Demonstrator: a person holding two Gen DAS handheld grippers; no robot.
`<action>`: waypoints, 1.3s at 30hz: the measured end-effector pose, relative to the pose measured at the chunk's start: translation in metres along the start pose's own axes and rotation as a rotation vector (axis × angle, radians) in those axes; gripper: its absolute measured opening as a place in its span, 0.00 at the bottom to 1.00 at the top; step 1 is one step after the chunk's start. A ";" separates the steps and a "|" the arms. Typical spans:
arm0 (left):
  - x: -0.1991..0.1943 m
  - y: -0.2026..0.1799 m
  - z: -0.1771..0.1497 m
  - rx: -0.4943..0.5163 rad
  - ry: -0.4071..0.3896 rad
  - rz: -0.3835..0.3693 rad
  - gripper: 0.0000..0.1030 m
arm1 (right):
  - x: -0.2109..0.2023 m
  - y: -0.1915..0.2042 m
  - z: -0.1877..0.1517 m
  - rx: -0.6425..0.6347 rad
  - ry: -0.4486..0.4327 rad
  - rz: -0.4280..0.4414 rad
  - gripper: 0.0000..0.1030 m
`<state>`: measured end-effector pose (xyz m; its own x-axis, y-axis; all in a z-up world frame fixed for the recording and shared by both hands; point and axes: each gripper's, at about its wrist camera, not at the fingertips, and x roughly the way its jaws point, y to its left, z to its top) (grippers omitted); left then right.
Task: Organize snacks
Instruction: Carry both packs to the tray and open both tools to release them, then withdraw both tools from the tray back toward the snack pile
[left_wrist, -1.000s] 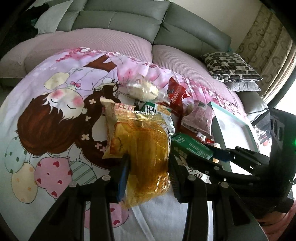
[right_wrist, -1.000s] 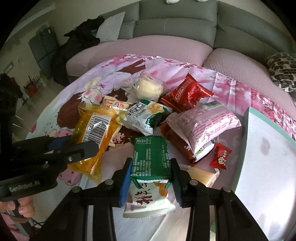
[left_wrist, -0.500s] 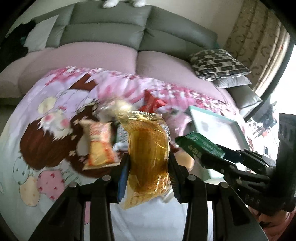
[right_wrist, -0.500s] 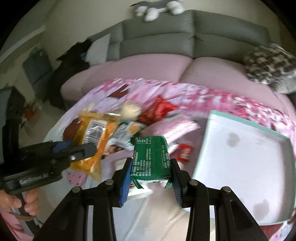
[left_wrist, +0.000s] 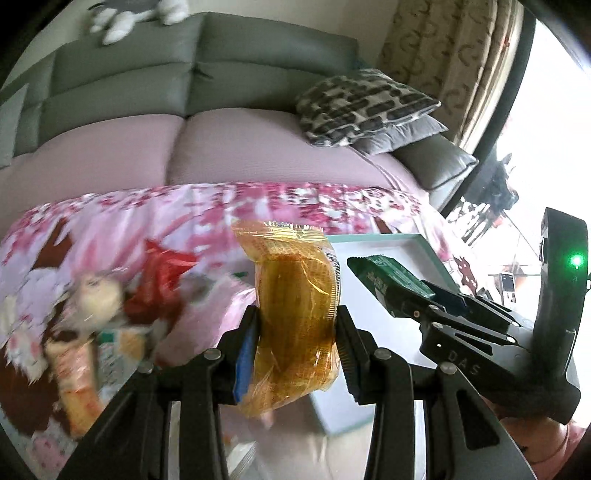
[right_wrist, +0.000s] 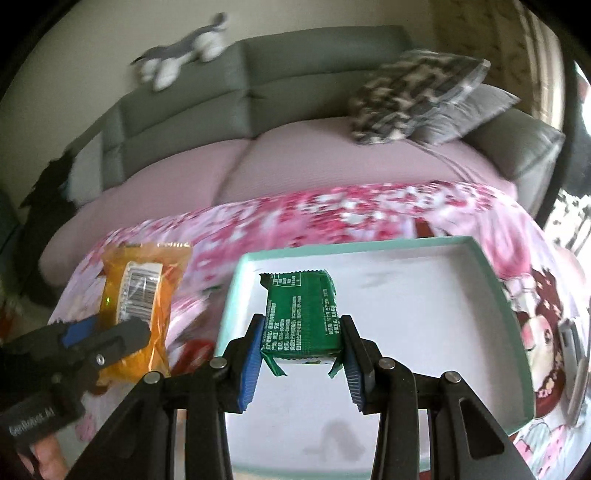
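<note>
A pink cartoon-print blanket (right_wrist: 332, 206) covered the tabletop before a grey sofa (left_wrist: 147, 85). The shallow teal-rimmed white tray (right_wrist: 491, 266) lay empty. Left tongs (left_wrist: 295, 341) pinched a translucent orange snack bag (left_wrist: 295, 295), right tongs (right_wrist: 300, 349) a green foil packet (right_wrist: 301, 310) over the tray; the remaining snacks (left_wrist: 122, 306) were unsorted.

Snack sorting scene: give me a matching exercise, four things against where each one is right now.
Things:
1. yellow-orange plastic snack bag
2. green foil snack packet
3. shallow white tray with mint-green rim
4. grey-and-white plush toy

Places:
A. on top of the grey sofa back
B. in the right hand-held gripper
C. on the pink floral cloth
D. in the left hand-held gripper

Pairs: 1-D, 2-B, 3-C, 4-A
</note>
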<state>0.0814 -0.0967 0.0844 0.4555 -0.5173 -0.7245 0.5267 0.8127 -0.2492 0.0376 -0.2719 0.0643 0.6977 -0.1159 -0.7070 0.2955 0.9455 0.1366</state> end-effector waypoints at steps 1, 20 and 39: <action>0.008 -0.003 0.003 0.005 0.008 -0.006 0.41 | 0.002 -0.004 0.000 0.009 -0.002 -0.016 0.41; 0.130 -0.019 0.024 -0.011 0.143 -0.016 0.41 | 0.062 -0.061 0.008 0.146 0.048 -0.157 0.41; 0.085 -0.016 0.017 -0.046 0.108 0.056 0.60 | 0.037 -0.048 0.005 0.107 0.063 -0.155 0.58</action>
<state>0.1235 -0.1584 0.0381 0.4024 -0.4409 -0.8023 0.4678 0.8523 -0.2338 0.0524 -0.3234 0.0348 0.5975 -0.2349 -0.7667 0.4659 0.8799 0.0935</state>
